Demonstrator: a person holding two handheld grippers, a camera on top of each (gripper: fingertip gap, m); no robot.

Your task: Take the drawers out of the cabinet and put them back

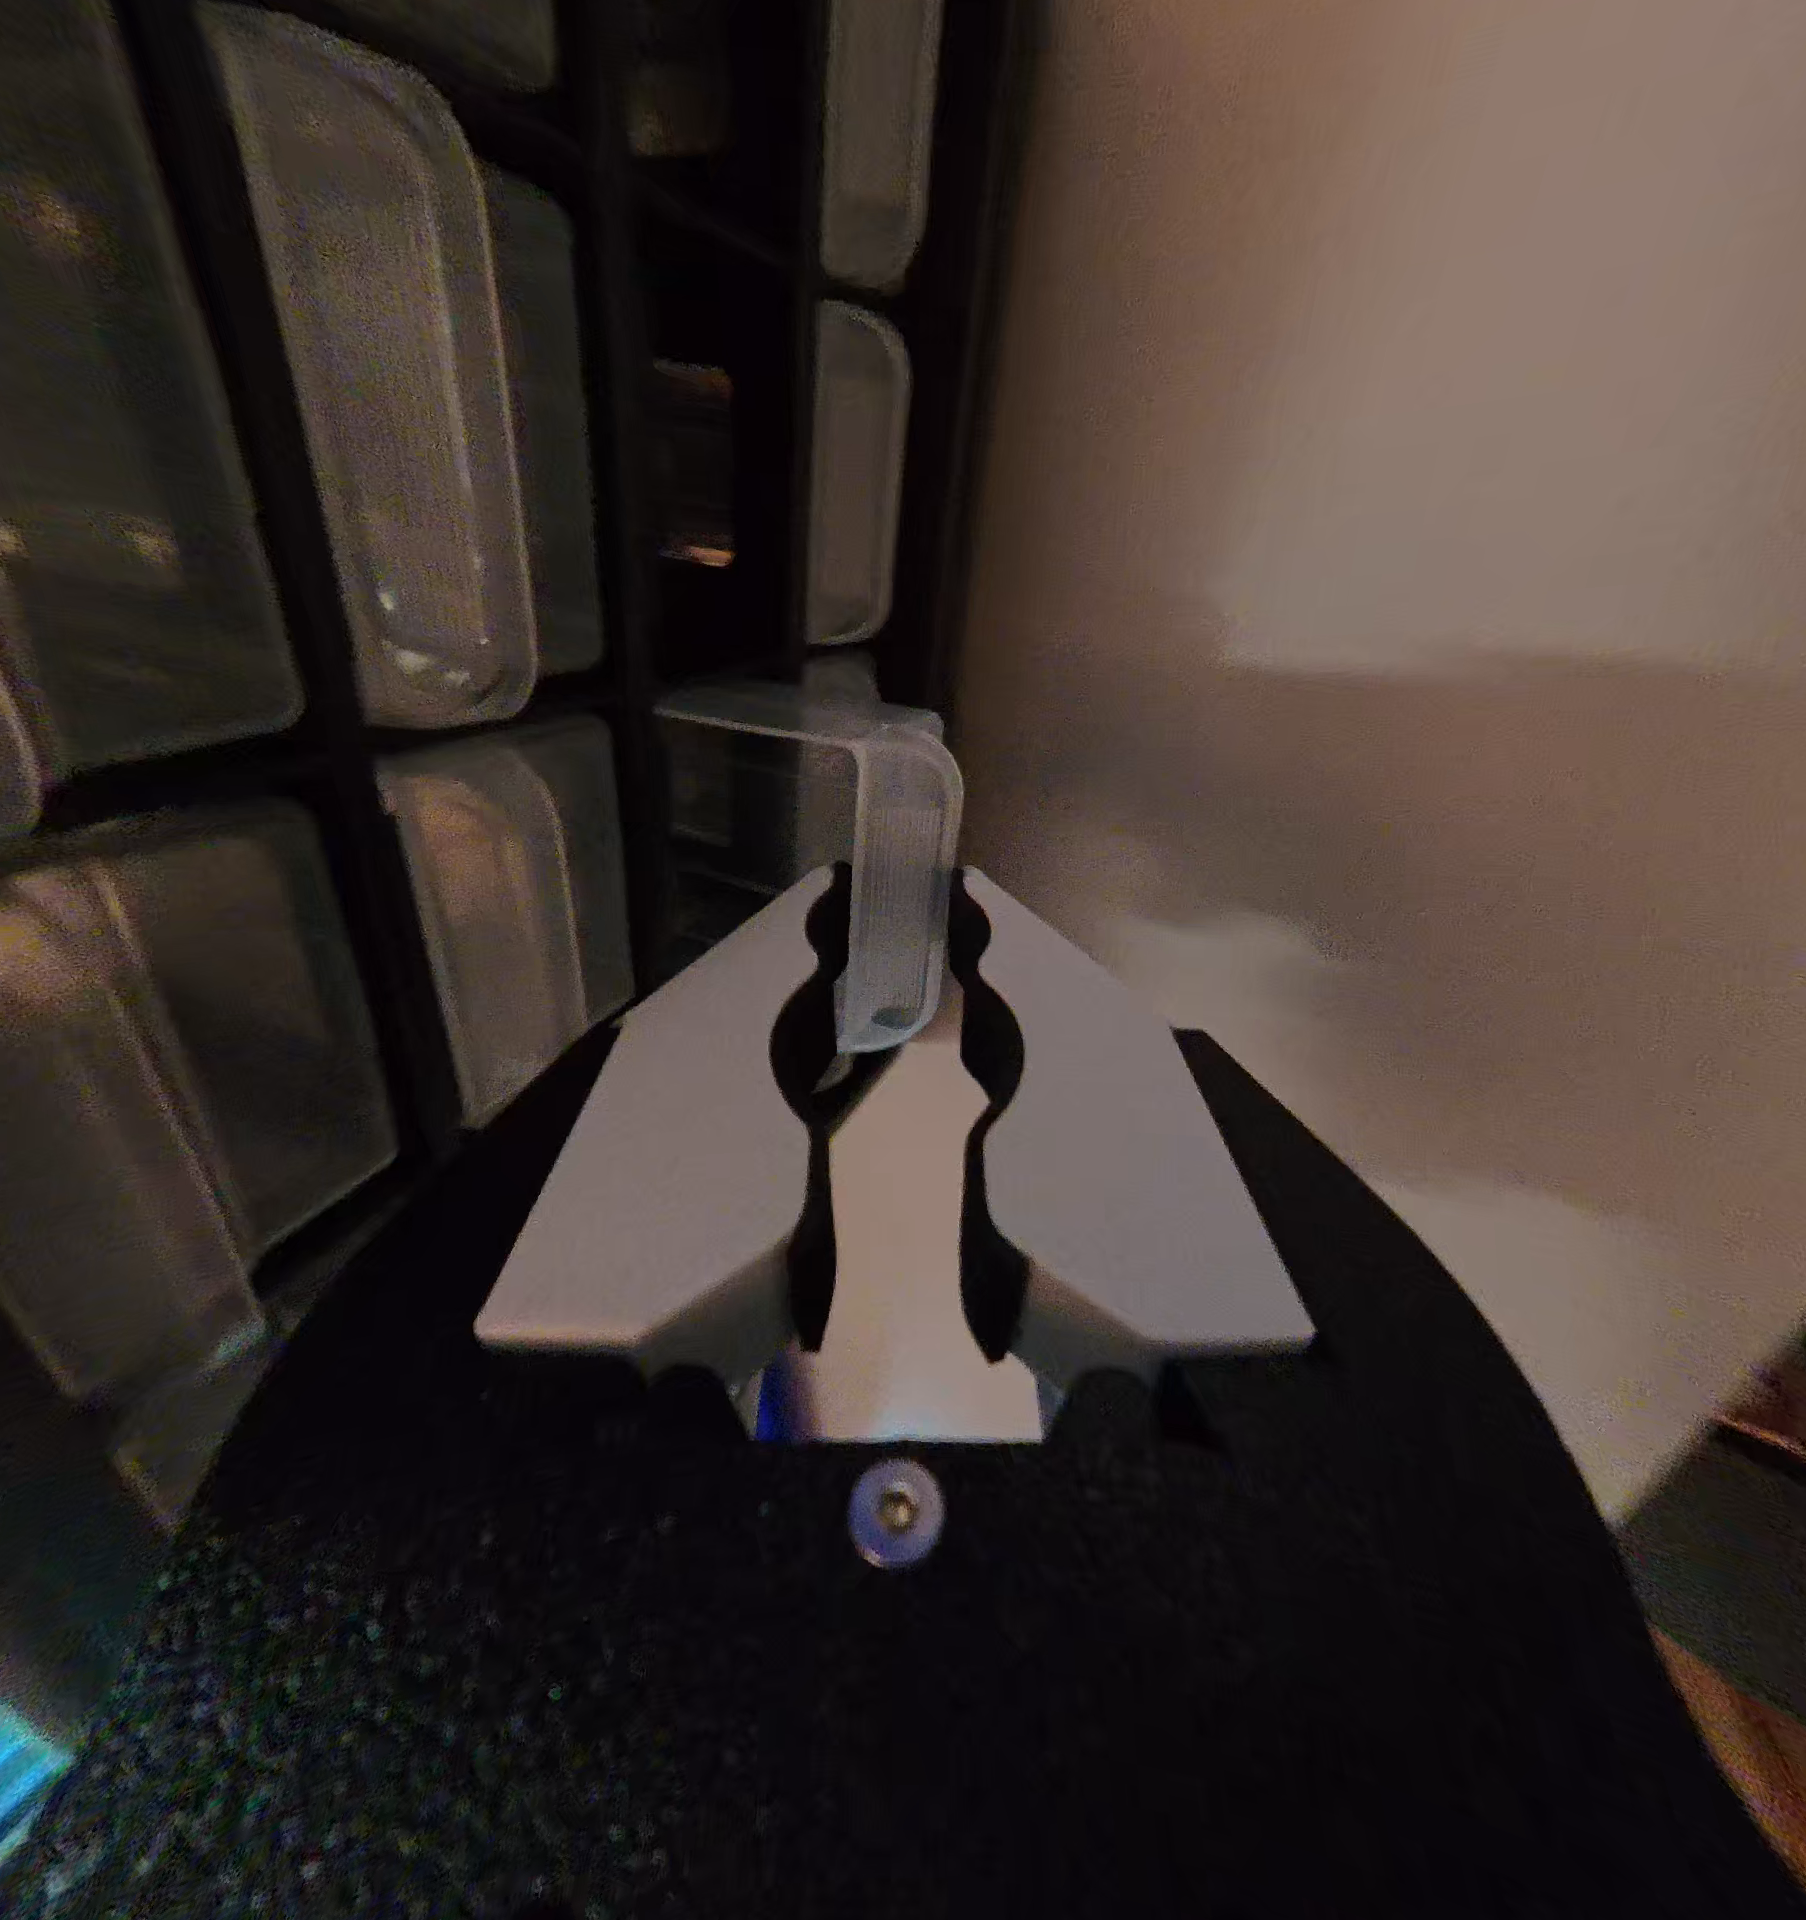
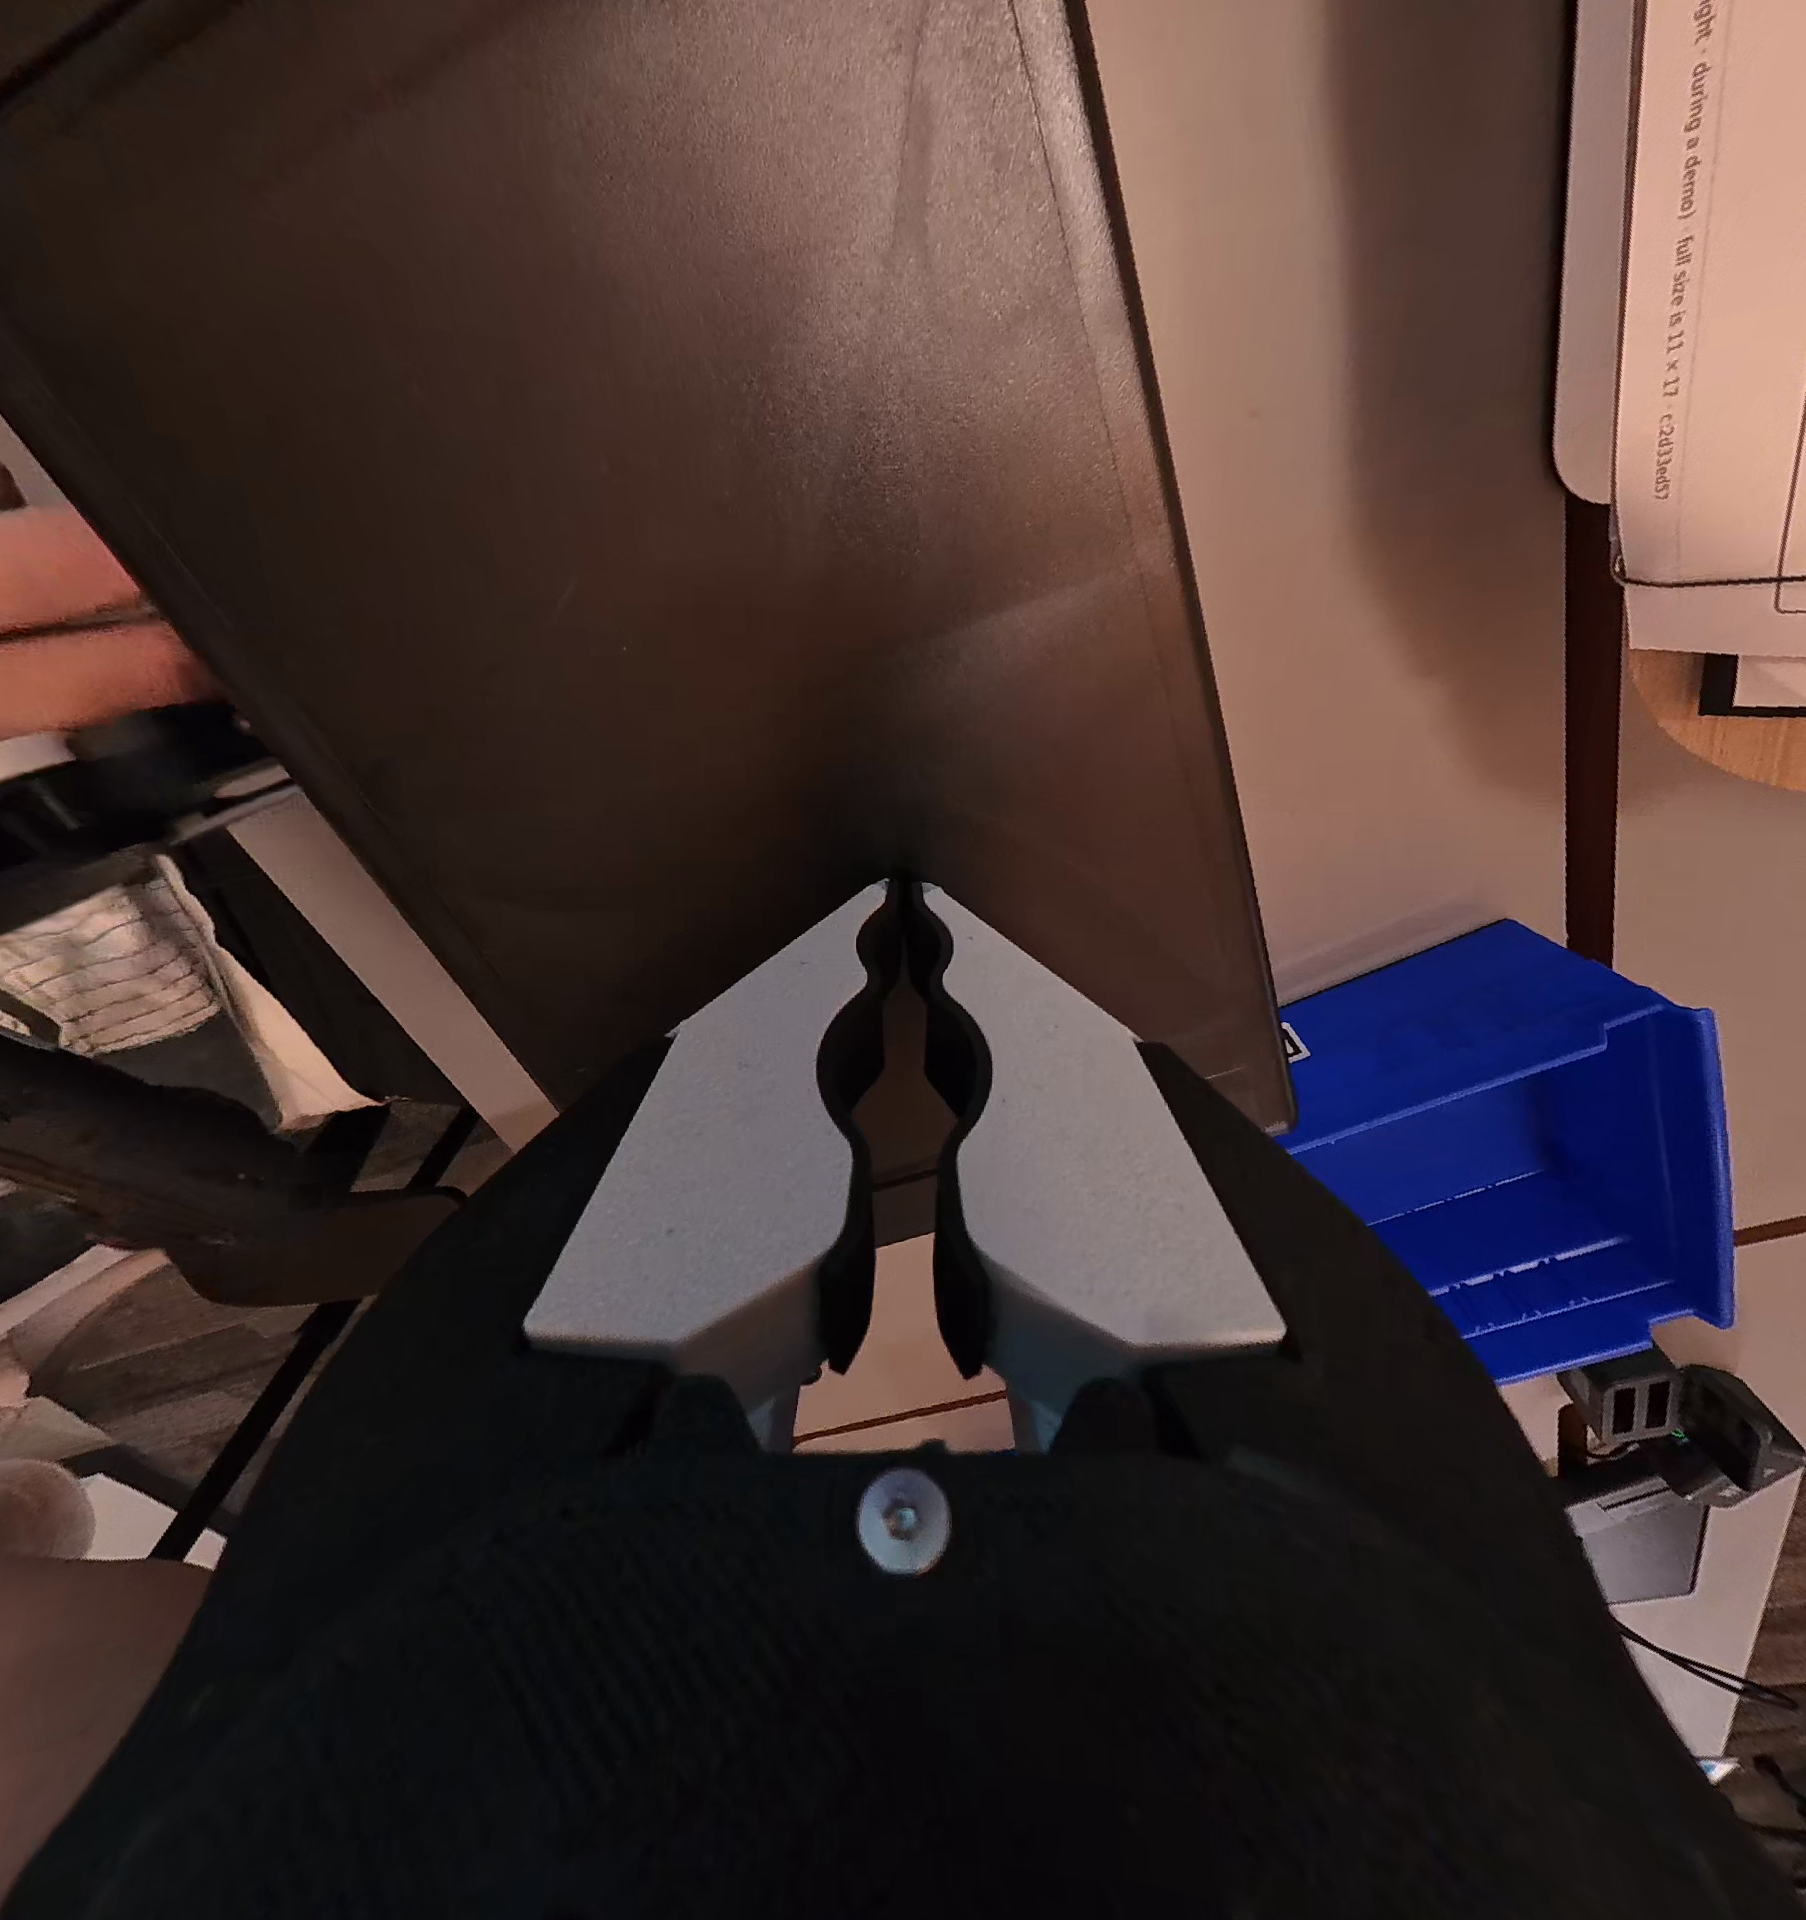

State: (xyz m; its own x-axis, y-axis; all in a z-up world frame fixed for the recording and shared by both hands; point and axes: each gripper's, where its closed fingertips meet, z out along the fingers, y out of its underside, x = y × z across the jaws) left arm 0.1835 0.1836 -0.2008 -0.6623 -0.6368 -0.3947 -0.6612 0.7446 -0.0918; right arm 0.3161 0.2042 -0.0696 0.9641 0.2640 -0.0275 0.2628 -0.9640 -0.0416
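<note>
In the left wrist view a black cabinet (image 1: 618, 416) holds several clear plastic drawers (image 1: 390, 416). One clear drawer (image 1: 764, 758) in the right column sticks partly out of its slot. My left gripper (image 1: 899, 894) is shut on that drawer's ribbed handle tab (image 1: 904, 831). In the right wrist view my right gripper (image 2: 901, 891) is shut and empty, its tips pressed against the cabinet's dark smooth outer panel (image 2: 618, 416).
A white surface (image 1: 1398, 727) lies to the right of the cabinet. In the right wrist view a blue bin (image 2: 1501, 1143) lies beside the cabinet, papers (image 2: 1730, 312) sit at the upper right, and a person's hand (image 2: 37, 613) shows at the left edge.
</note>
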